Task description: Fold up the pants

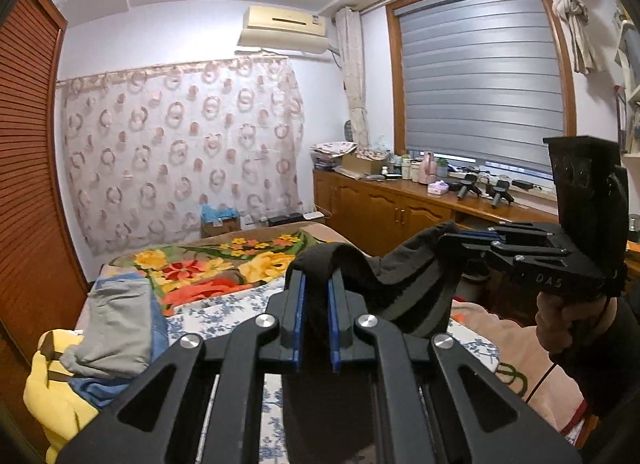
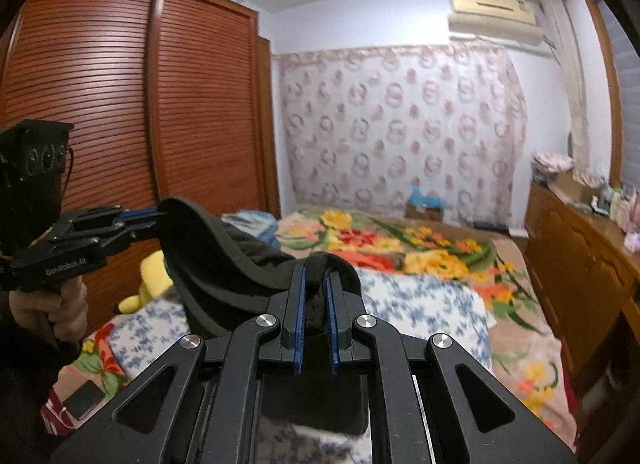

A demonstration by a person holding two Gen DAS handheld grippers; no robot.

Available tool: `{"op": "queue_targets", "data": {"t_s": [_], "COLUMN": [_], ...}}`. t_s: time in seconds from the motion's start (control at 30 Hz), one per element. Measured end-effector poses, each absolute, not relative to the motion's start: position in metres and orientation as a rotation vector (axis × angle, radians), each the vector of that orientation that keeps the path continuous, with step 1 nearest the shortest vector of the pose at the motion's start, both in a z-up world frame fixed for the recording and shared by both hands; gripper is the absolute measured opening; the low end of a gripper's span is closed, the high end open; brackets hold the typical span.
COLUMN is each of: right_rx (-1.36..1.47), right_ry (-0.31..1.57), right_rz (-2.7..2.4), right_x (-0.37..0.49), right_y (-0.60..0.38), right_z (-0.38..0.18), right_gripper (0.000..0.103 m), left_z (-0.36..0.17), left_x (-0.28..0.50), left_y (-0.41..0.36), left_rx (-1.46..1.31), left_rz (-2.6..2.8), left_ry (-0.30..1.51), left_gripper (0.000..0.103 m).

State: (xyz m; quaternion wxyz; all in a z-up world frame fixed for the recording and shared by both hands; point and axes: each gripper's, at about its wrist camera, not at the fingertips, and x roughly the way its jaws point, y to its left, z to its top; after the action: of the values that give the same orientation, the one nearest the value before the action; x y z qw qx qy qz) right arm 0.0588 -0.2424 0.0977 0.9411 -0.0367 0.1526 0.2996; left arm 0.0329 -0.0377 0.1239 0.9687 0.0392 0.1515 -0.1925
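Two black grippers, each held in a person's hand, grip one pair of dark pants between them, lifted above a bed. In the left wrist view, the left gripper (image 1: 316, 288) fills the bottom centre, its blue-padded fingers (image 1: 299, 304) nearly closed, pinching the dark fabric. The pants (image 1: 400, 284) sag in a curve toward the right gripper (image 1: 452, 238) at middle right, also clamped on the cloth; a hand (image 1: 560, 316) grasps its handle at the right edge. The right wrist view mirrors this, with the left gripper at middle left.

Below lies the bed (image 1: 224, 264), covered by one flowered blanket and one blue-and-white floral sheet (image 2: 420, 300). A heap of clothes (image 1: 116, 324) and one yellow plush toy (image 1: 52, 384) sit at lower left. One louvred wooden wardrobe (image 2: 140, 103), one patterned curtain (image 1: 180, 143), one air conditioner (image 1: 284, 27), one window blind (image 1: 480, 71) and a cluttered wooden cabinet (image 1: 380, 207) surround it.
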Motion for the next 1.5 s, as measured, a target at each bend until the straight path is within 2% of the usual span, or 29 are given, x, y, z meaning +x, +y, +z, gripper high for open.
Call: {"op": "queue_targets", "data": {"t_s": [0.33, 0.5, 0.7, 0.8, 1.0, 1.17, 1.5], "right_rx": [-0.118, -0.141, -0.149, -0.143, -0.176, -0.146, -0.100], "right_ry": [0.384, 0.378, 0.258, 0.231, 0.451, 0.636, 0.772], "right_rz": [0.652, 0.622, 0.563, 0.547, 0.579, 0.639, 0.622], "right_x": [0.130, 0.191, 0.231, 0.236, 0.224, 0.183, 0.138], "right_y": [-0.198, -0.182, -0.182, -0.186, -0.179, -0.176, -0.180], "right_z": [0.074, 0.080, 0.119, 0.120, 0.039, -0.040, -0.097], "right_gripper": [0.006, 0.006, 0.006, 0.006, 0.006, 0.006, 0.006], "left_z": [0.086, 0.105, 0.144, 0.141, 0.057, -0.003, -0.055], "left_x": [0.095, 0.150, 0.182, 0.183, 0.149, 0.111, 0.067], "left_y": [-0.007, -0.006, -0.004, -0.002, -0.002, -0.004, -0.014], "left_rx": [0.056, 0.098, 0.138, 0.143, 0.152, 0.096, 0.037], "left_rz": [-0.306, -0.251, -0.208, -0.230, -0.235, -0.251, -0.251], "left_ry": [0.377, 0.361, 0.248, 0.301, 0.501, 0.635, 0.717], "left_gripper": [0.007, 0.007, 0.007, 0.007, 0.007, 0.007, 0.008]}}
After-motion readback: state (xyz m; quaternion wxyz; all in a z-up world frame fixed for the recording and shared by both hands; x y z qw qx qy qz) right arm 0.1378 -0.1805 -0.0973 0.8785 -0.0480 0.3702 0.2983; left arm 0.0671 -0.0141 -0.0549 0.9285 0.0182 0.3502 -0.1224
